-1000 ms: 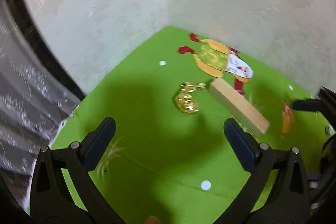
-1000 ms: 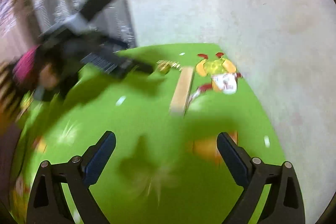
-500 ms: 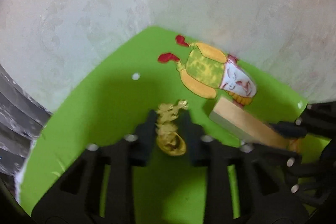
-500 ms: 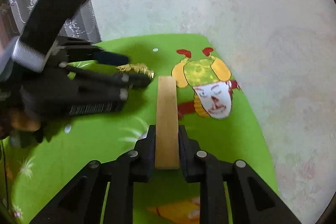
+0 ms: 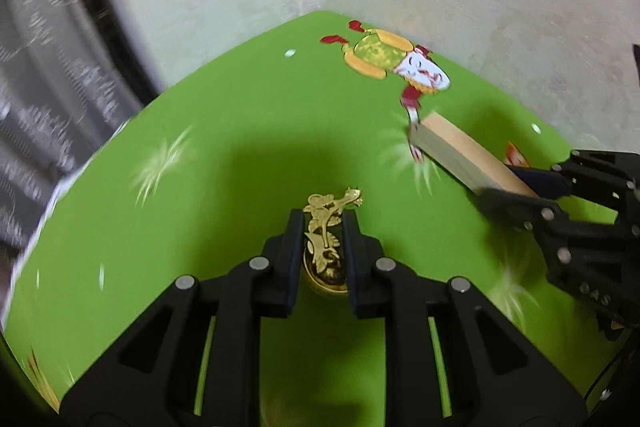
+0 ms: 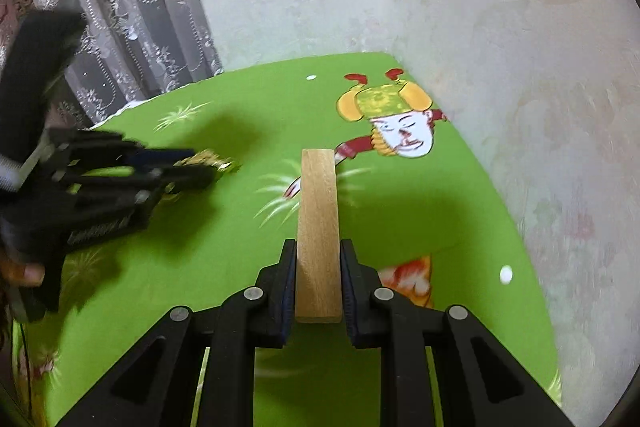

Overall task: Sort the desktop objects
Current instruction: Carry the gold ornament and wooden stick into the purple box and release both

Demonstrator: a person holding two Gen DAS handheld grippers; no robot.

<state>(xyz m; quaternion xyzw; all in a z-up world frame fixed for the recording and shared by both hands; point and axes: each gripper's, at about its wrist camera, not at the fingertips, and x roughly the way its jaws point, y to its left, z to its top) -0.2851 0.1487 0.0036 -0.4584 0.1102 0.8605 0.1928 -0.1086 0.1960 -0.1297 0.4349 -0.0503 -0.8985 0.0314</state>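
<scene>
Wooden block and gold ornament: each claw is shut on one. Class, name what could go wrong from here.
1. The right claw grips the wooden block near one end; the long free end may pivot or slip.
2. The gold ornament is irregular and thin between the left claw pads, so it may twist out.
3. In the left wrist view the claws are close together, so they could collide.

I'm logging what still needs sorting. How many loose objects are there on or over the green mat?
2. A gold ornament clamped in the left gripper, and a wooden block clamped in the right gripper. The grippers may hide others on the green mat.
</scene>
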